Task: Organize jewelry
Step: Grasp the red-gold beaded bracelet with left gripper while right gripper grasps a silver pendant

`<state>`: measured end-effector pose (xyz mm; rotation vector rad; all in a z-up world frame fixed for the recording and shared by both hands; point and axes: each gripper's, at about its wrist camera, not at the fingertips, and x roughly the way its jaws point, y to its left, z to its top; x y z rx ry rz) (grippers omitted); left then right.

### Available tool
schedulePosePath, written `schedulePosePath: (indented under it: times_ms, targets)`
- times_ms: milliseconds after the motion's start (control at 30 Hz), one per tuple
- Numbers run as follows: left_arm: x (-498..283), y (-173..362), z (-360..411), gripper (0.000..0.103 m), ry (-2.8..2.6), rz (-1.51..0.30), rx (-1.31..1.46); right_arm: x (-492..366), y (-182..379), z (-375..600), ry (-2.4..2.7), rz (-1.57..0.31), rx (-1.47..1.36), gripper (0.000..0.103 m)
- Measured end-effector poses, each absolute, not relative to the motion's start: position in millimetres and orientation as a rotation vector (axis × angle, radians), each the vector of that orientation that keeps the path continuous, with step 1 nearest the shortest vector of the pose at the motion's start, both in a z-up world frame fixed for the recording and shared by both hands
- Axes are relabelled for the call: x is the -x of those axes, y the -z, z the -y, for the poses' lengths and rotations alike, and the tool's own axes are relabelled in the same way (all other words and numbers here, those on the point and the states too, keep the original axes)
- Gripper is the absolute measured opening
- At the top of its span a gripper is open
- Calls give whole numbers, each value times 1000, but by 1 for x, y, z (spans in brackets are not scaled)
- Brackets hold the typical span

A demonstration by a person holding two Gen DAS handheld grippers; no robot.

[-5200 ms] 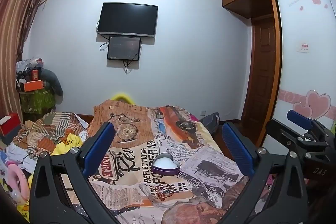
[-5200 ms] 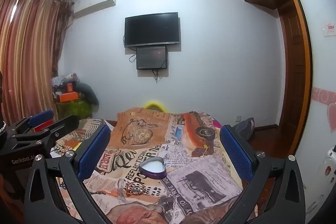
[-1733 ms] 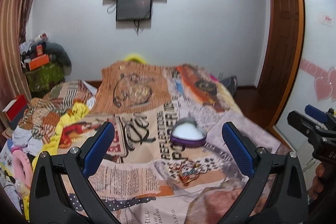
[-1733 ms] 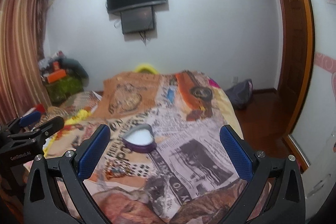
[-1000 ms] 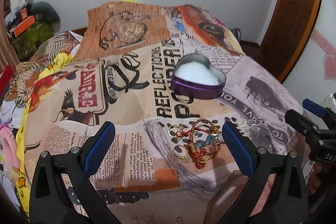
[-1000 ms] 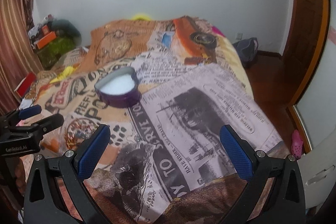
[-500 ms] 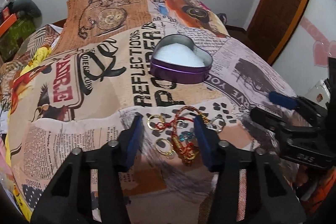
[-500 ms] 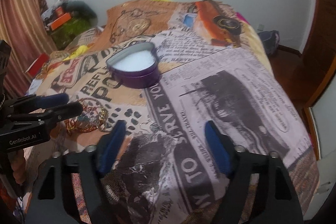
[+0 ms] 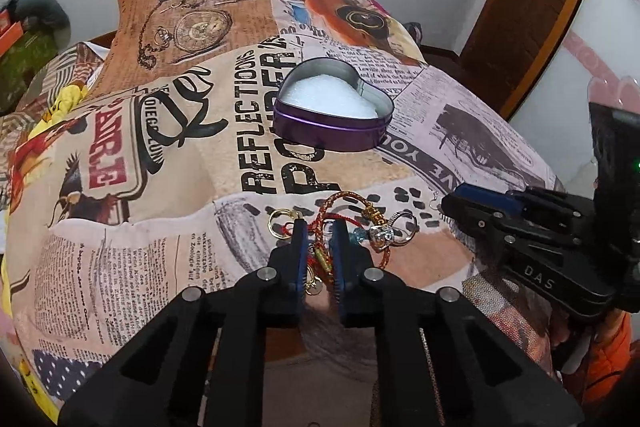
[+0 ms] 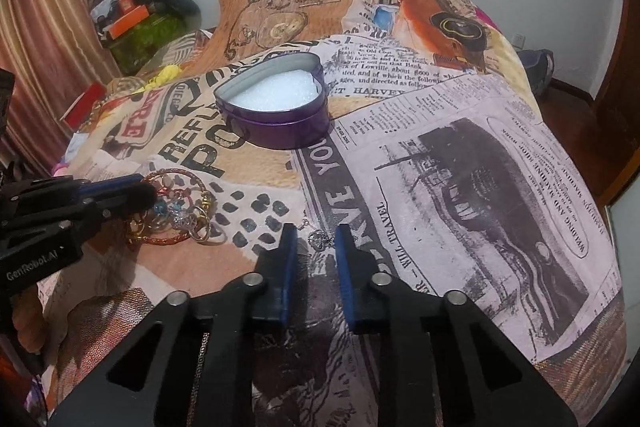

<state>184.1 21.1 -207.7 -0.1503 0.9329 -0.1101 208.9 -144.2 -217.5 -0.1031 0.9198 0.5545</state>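
The left hand-held gripper [image 9: 318, 241], low centre of its own view, has its fingers drawn nearly together around a red cord bracelet [image 9: 340, 215] in the tangled jewelry pile [image 9: 352, 227] on the bed [image 9: 120, 247]; whether the pads truly pinch the cord or merely straddle it I cannot tell. The right hand-held gripper [image 10: 316, 239], lower centre of its view, stands narrowly apart around a small silver pendant [image 10: 319, 238] lying alone on the bedspread. The heart-shaped purple tin [image 9: 334, 111], open and white-lined, sits above the pile, toward the frame's middle. The risk is the tangle: lifting the cord would likely drag the gold rings [image 9: 280, 219] and silver ring [image 9: 394, 229] along, then shed them onto the soft cover short of the tin. The pendant is thin and flat, so the fingers may close on fabric instead.
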Motion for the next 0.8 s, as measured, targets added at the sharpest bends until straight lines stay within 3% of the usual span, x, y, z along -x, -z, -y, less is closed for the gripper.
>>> schedulePosePath:
  times_ms: [200,800]
  targets:
    - [-178,203,-18,2,124,-902,142,-209,216,145,-558,-911,99,12]
    - [-158,146,-18,2,122,-751,127,-189,171,147,-544,-795,85,12]
